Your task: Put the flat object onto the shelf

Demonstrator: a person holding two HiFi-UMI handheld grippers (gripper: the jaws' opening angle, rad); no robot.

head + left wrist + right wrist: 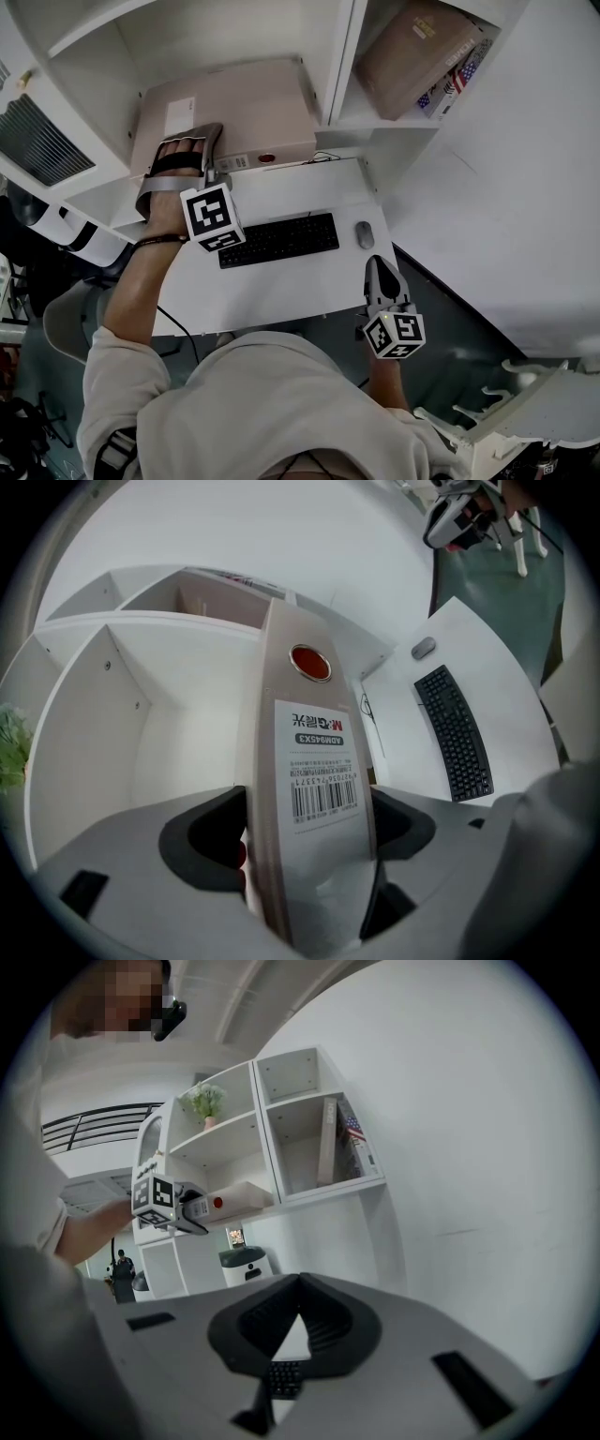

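Observation:
A flat beige box [234, 108] with a red dot and a barcode label lies in the white shelf's [333, 117] lower compartment, its near end sticking out over the desk. My left gripper [192, 141] straddles that near end. In the left gripper view the box [314, 761] stands edge-on between the jaws, with a narrow gap on the left side, so the left gripper [309, 827] is open around it. My right gripper [378, 267] hangs over the desk's front right corner, shut and empty; its tips [300, 1283] meet. The right gripper view shows the box [239, 1194] from afar.
A white desk [281, 291] below the shelf carries a black keyboard [278, 239] and a grey mouse [365, 234]. The upper right compartment holds a brown box and books [422, 56]. A small plant [206, 1101] tops the shelf. A white wall stands at the right.

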